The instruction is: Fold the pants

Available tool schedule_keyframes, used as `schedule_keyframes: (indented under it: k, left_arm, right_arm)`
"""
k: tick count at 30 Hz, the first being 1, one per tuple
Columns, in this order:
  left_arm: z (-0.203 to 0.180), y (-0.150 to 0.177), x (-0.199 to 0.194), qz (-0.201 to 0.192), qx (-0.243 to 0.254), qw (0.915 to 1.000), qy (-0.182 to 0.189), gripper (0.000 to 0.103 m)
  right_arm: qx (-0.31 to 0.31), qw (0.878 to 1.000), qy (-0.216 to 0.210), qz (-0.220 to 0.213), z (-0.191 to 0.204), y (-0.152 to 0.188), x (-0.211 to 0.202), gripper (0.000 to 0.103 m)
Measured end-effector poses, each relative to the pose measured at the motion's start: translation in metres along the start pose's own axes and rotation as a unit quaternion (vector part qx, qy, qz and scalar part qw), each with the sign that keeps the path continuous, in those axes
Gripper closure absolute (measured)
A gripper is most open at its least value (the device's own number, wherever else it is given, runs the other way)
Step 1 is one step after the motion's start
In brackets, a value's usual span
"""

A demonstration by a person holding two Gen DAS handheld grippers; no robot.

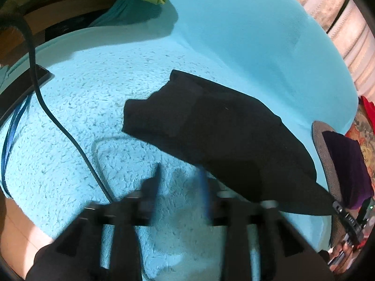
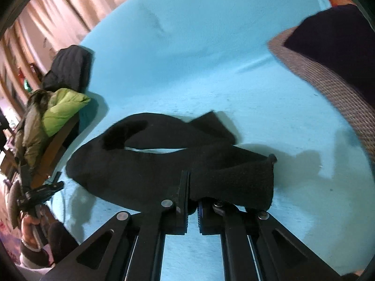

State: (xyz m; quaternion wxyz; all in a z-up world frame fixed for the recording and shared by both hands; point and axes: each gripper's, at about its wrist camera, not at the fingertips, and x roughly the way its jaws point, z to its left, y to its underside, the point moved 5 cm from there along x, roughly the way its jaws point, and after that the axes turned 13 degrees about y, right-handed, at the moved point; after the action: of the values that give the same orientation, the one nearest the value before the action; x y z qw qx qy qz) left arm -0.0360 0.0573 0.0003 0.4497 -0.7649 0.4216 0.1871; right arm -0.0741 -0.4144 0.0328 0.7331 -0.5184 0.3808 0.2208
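Pants [image 1: 211, 128], black, lie bunched on the turquoise bed [image 1: 234, 35] in the left wrist view; left gripper [image 1: 181, 180] stands part open, nothing between its fingers. Right wrist view: right gripper [image 2: 192, 187] clamped on pants fabric near the bed's front edge

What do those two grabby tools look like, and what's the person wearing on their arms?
Both are black. The right tool has flat black fingers, blue ribbed pads inside and round silver bolts on slotted black arms. The left tool looks blurry, with dark fingers edged in blue. The left hand shows a dark sleeve with a pale cuff.
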Motion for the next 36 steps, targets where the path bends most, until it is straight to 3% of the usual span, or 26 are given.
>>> schedule_keyframes:
  k: [6, 12, 15, 17, 18, 19, 20, 21, 26, 29, 33, 36]
  left_arm:
    - [0.008, -0.005, 0.007, -0.011, 0.003, 0.9998, -0.018, 0.026]
    - [0.026, -0.022, 0.029, -0.022, -0.039, 0.9988, -0.020, 0.024]
    - [0.027, -0.029, 0.040, -0.028, -0.044, 0.9984, -0.023, 0.024]
    - [0.025, -0.031, 0.044, -0.025, -0.037, 0.9988, -0.021, 0.024]
    - [0.022, -0.031, 0.045, -0.023, -0.034, 0.9990, -0.015, 0.033]
    - [0.021, -0.028, 0.044, -0.024, -0.031, 0.9992, -0.009, 0.045]
    - [0.018, -0.026, 0.044, -0.020, -0.025, 0.9995, 0.000, 0.072]
    - [0.016, -0.024, 0.041, -0.014, -0.018, 0.9997, -0.005, 0.079]
    - [0.005, -0.020, 0.003, -0.027, -0.021, 0.9985, 0.042, 0.088]
    - [-0.002, -0.014, -0.016, -0.022, -0.018, 0.9983, 0.051, 0.089]
    - [-0.002, 0.008, -0.026, 0.008, -0.012, 0.9994, 0.031, 0.089]
    - [0.009, 0.021, -0.019, 0.023, -0.013, 0.9996, 0.006, 0.088]
  right_arm:
    - [-0.006, 0.999, 0.014, 0.034, -0.004, 0.008, 0.031, 0.098]
    - [0.027, 0.998, 0.011, 0.051, -0.015, 0.010, 0.043, 0.088]
    - [0.039, 0.997, 0.016, 0.061, -0.021, 0.012, 0.050, 0.071]
    - [0.044, 0.997, 0.015, 0.062, -0.023, 0.012, 0.056, 0.071]
    - [0.041, 0.997, 0.015, 0.061, -0.022, 0.012, 0.058, 0.073]
    - [0.035, 0.998, 0.013, 0.059, -0.021, 0.011, 0.061, 0.082]
    - [0.031, 0.998, 0.009, 0.057, -0.018, 0.010, 0.061, 0.090]
    - [0.032, 0.998, 0.003, 0.053, -0.016, 0.009, 0.060, 0.099]
    - [0.024, 0.999, -0.016, 0.025, -0.010, -0.002, 0.031, 0.099]
    - [0.023, 0.999, -0.038, 0.012, -0.009, -0.009, 0.008, 0.099]
    - [0.013, 0.999, -0.035, 0.014, -0.012, -0.009, -0.005, 0.099]
    - [0.003, 0.999, -0.015, 0.036, -0.014, 0.001, 0.009, 0.099]
